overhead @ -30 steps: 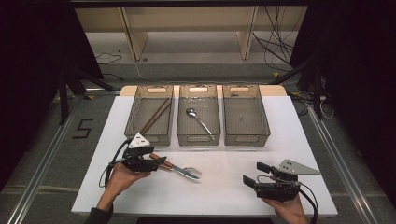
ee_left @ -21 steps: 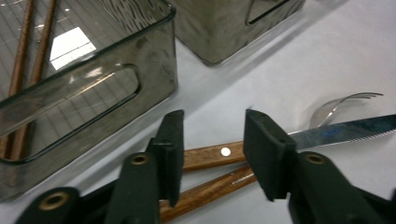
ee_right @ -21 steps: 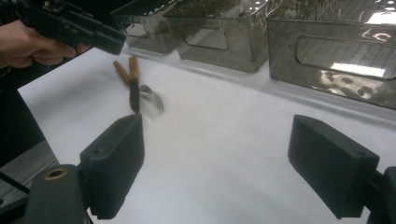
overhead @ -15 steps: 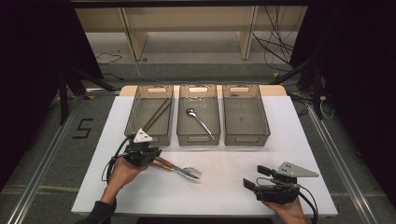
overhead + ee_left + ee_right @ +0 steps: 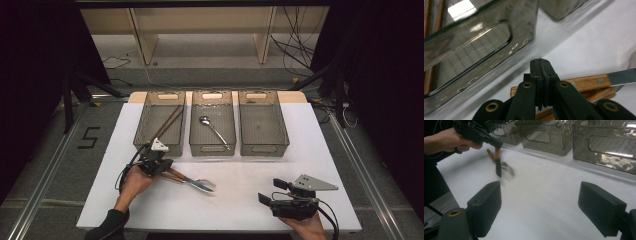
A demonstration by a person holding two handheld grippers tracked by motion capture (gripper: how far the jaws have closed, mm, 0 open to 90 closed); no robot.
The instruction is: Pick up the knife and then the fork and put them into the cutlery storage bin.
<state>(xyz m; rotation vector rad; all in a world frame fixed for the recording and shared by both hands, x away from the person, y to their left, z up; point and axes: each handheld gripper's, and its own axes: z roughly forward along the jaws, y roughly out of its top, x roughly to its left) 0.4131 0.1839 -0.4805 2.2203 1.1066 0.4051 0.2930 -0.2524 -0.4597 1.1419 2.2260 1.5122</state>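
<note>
At the table's near right corner the right gripper (image 5: 274,190) rests with its jaws wide apart. Toward the near left, the left gripper (image 5: 161,166) has its jaws pressed together, empty, just above the wooden-handled cutlery (image 5: 192,181). Three bins (image 5: 263,148) stand along the far edge.

A wooden shelf unit (image 5: 200,25) stands beyond the white surface (image 5: 330,145); cables (image 5: 300,45) trail on the floor (image 5: 45,150), marked "5" (image 5: 88,137).

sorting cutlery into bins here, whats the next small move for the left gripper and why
Probably open the left gripper and lower it onto the knife's wooden handle: its jaws are pressed shut on nothing, just above the knife and fork lying on the table, and the right bin is empty.
</note>
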